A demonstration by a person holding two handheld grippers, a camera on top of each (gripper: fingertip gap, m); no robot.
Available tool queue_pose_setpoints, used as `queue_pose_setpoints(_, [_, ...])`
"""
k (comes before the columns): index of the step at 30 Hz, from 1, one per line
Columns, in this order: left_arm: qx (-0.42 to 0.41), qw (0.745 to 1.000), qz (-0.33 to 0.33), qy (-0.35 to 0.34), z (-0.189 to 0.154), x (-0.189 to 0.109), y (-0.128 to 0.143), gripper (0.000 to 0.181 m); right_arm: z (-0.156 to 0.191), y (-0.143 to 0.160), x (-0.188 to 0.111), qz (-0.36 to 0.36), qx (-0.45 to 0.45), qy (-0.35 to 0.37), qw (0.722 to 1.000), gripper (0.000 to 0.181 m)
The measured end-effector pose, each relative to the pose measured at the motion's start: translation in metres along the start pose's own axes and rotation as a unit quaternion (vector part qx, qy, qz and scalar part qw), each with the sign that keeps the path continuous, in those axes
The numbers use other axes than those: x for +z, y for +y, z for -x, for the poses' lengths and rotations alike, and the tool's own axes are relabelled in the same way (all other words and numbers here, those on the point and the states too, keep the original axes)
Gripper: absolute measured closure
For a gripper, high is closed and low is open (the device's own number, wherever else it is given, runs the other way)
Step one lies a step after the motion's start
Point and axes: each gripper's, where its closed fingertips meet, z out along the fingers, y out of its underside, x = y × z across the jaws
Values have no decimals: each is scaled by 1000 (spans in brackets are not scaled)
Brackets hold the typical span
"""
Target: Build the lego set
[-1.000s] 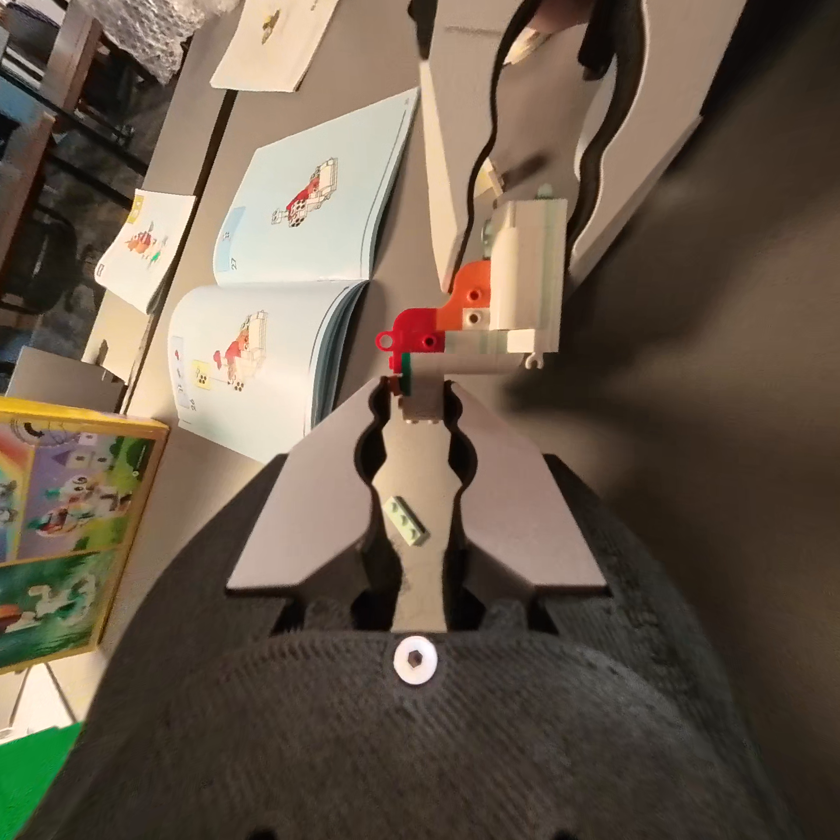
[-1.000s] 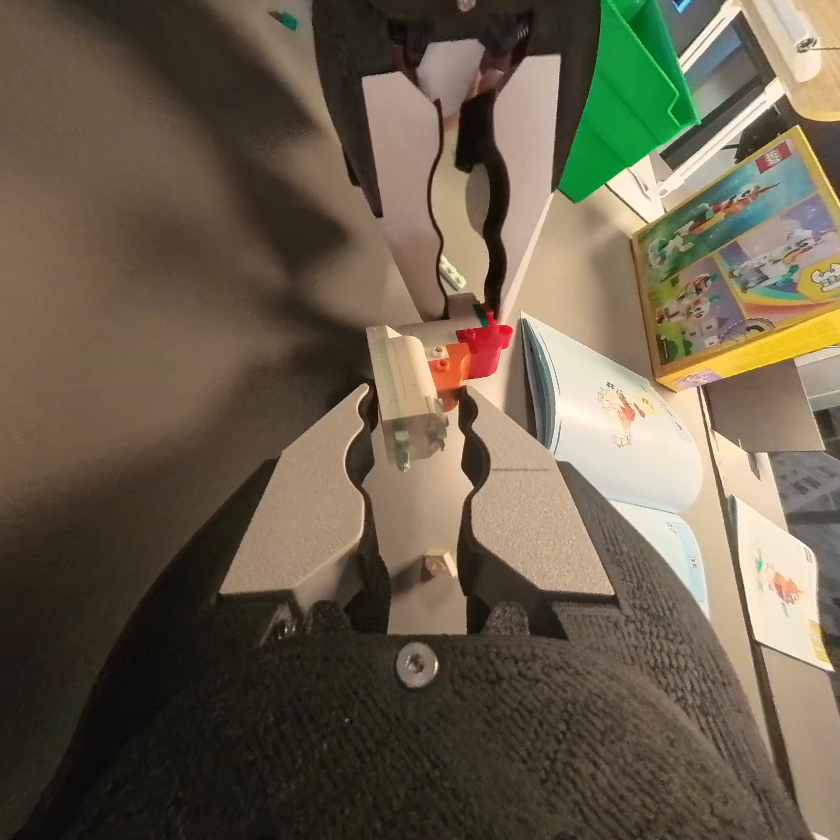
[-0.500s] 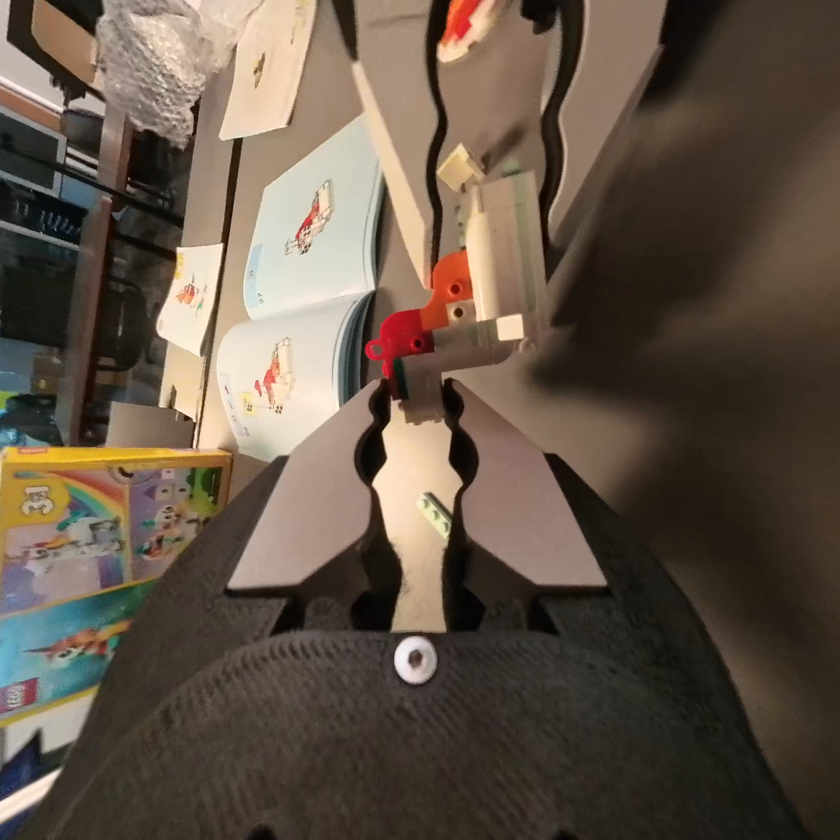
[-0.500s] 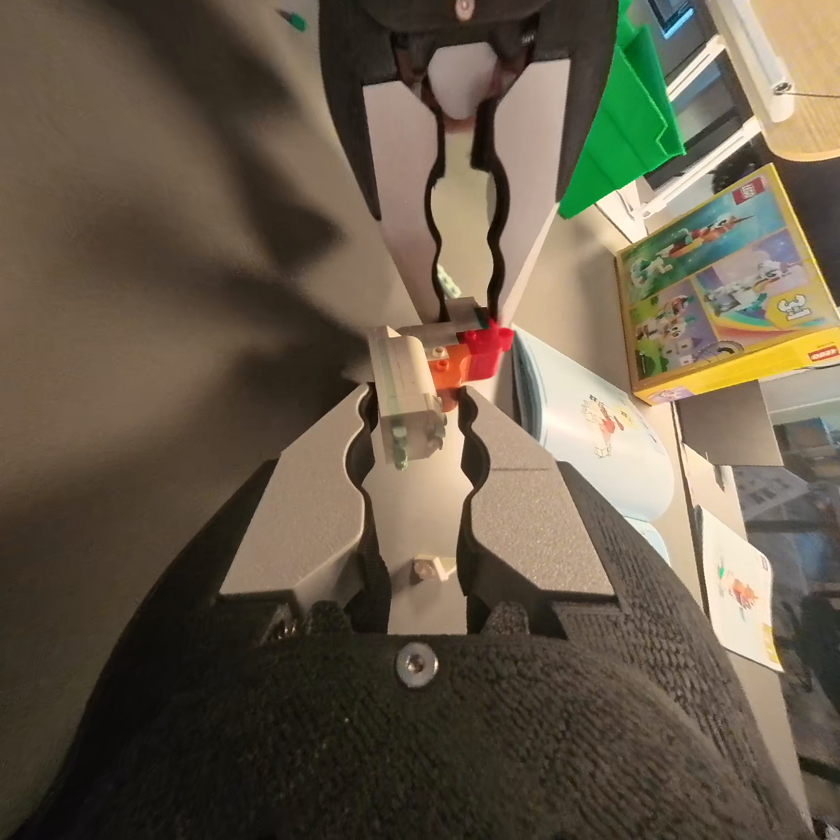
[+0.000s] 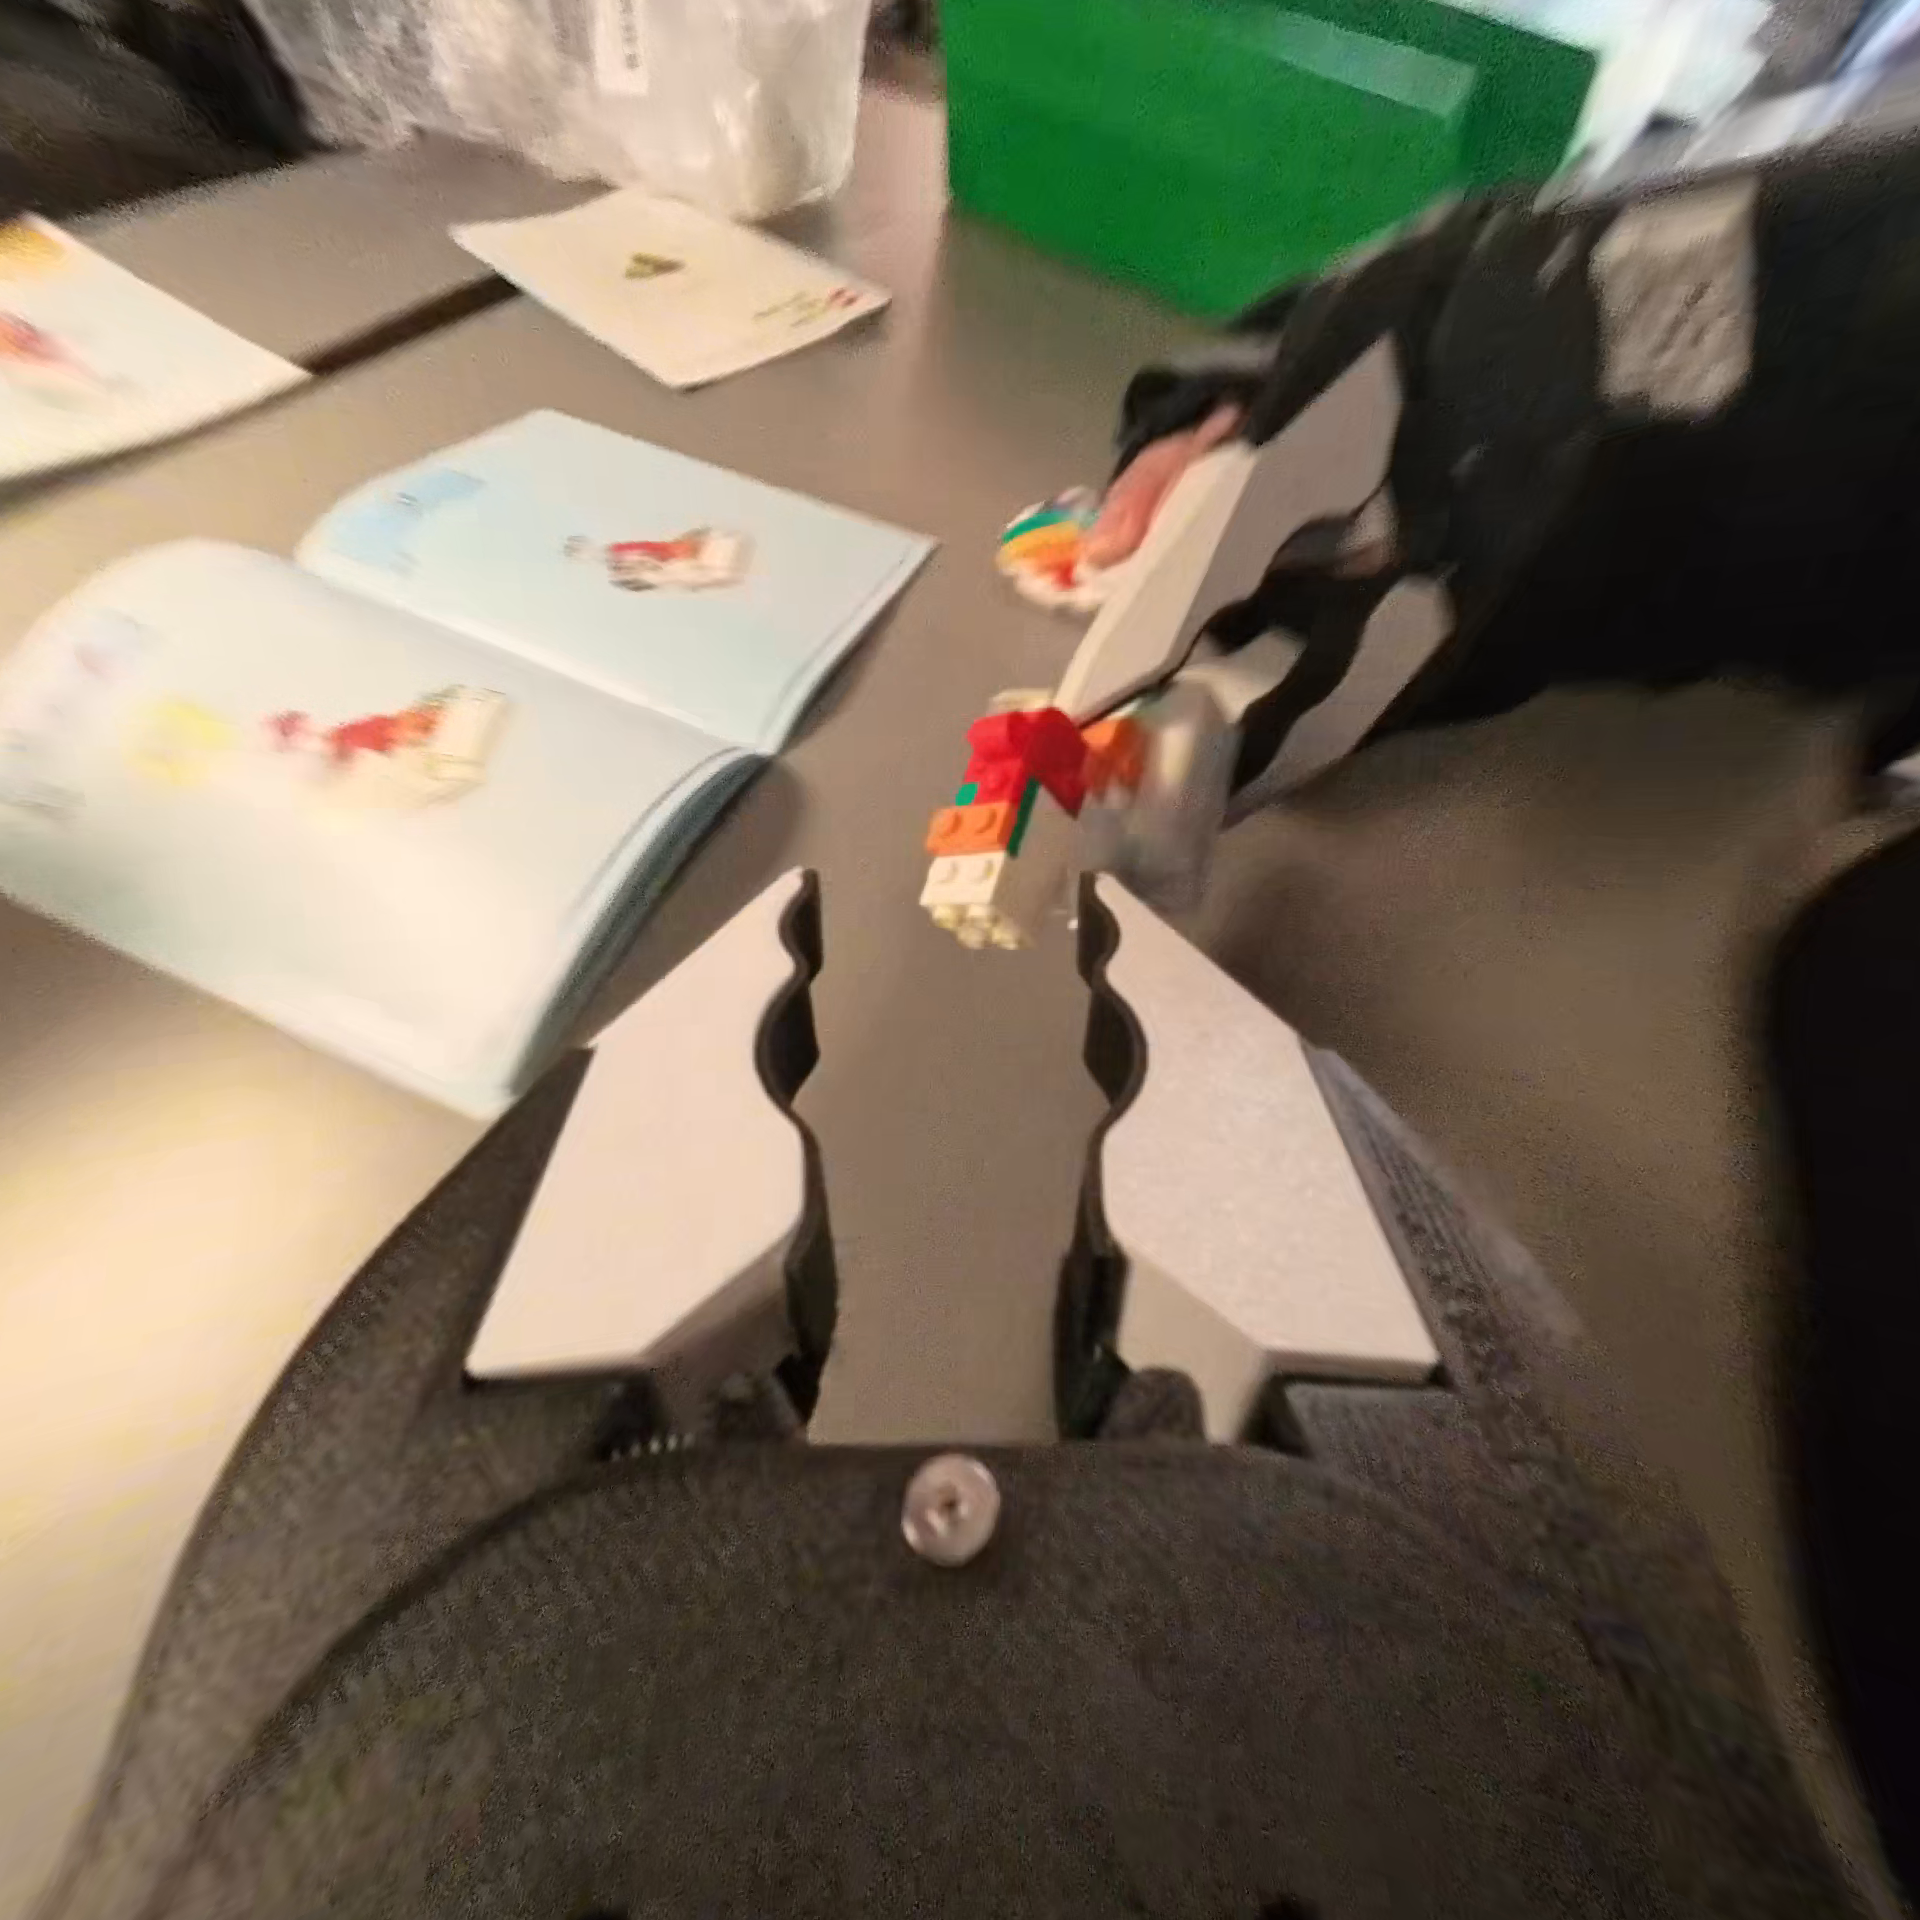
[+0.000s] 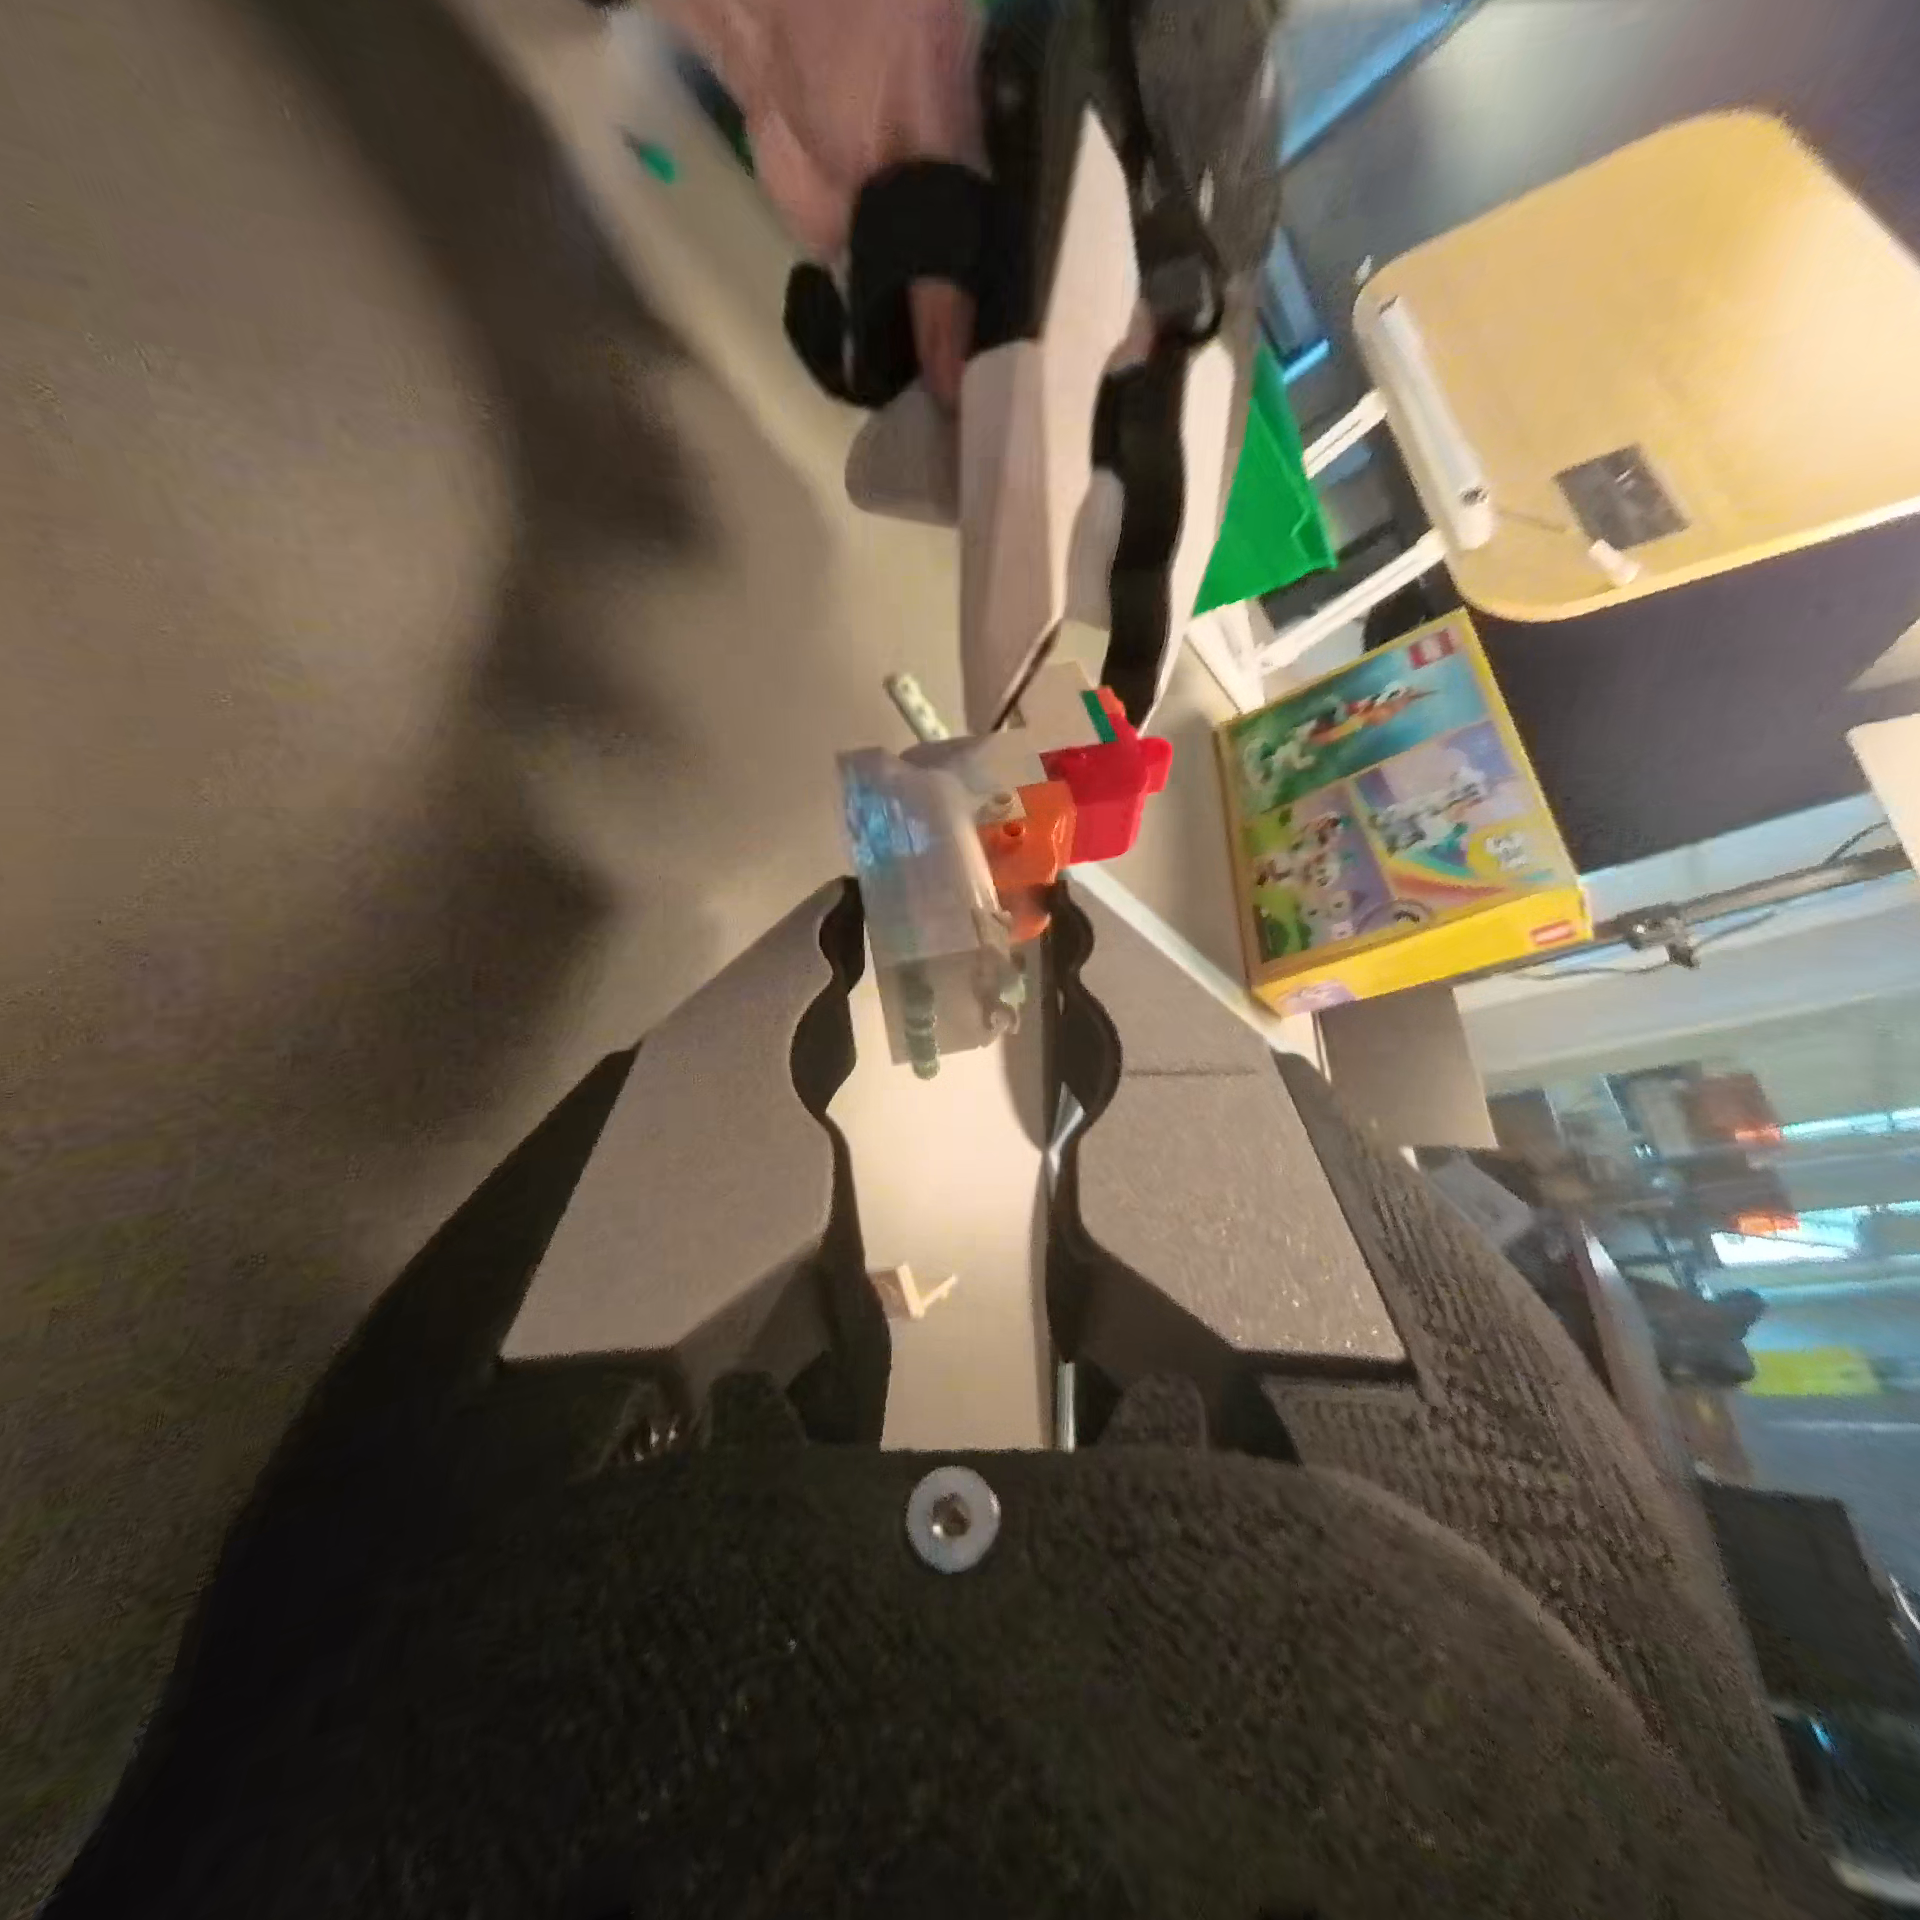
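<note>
The lego model [image 5: 997, 821] is a small build of white, orange, red and green bricks, held above the grey table. My right gripper [image 6: 956, 914] is shut on its white and clear end [image 6: 914, 883]. The red and orange bricks [image 6: 1081, 821] stick out past the fingertips. My left gripper [image 5: 945, 894] is open, with its jaws wide apart and the model's white stub just ahead of the tips. I cannot tell whether they touch. In the right wrist view the left gripper [image 6: 1081, 675] comes in from above. Both views are blurred.
An open light-blue instruction booklet [image 5: 416, 748] lies on the left, with a leaflet [image 5: 675, 281] and a plastic bag [image 5: 644, 83] behind it. A green bin [image 5: 1195, 135] stands at the back. The yellow set box [image 6: 1392, 831] is nearby. Loose pieces [image 6: 914, 1294] lie on the table. The grippers' ends are close to 6 cm from one another.
My left gripper has opened and let go of the model's stub, and it has swung round to a new angle. My right gripper still holds the model.
</note>
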Motion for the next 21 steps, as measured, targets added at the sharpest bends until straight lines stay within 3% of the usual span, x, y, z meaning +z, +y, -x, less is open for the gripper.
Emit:
queue_pose_setpoints(3, [-115, 984, -44, 129, -18, -6, -13, 136, -1, -11, -3, -34, -16, 9, 999, 147])
queue_pose_setpoints(5, [-146, 973, -47, 173, -26, -5, -14, 138, 1, -16, -4, -44, -30, 13, 999, 147])
queue_pose_setpoints(7, [-138, 972, -44, 183, -30, -2, -11, 162, 3, -15, -3, -40, -42, 12, 998, 147])
queue_pose_setpoints(12, [-92, 984, -20, 153, -31, 2, -4, 165, 9, -4, -3, -10, -68, 12, 998, 144])
queue_pose_setpoints(16, [30, 998, 50, 31, -15, 10, 16, 165, 3, 13, -24, 13, -1, 29, 1000, 131])
queue_pose_setpoints(18, [73, 995, 72, 7, -17, 15, 20, 165, -3, 23, -39, 19, 37, 51, 998, 131])
queue_pose_setpoints(21, [72, 994, 80, 6, -21, 21, 20, 165, -21, 42, -58, 56, 72, 109, 990, 133])
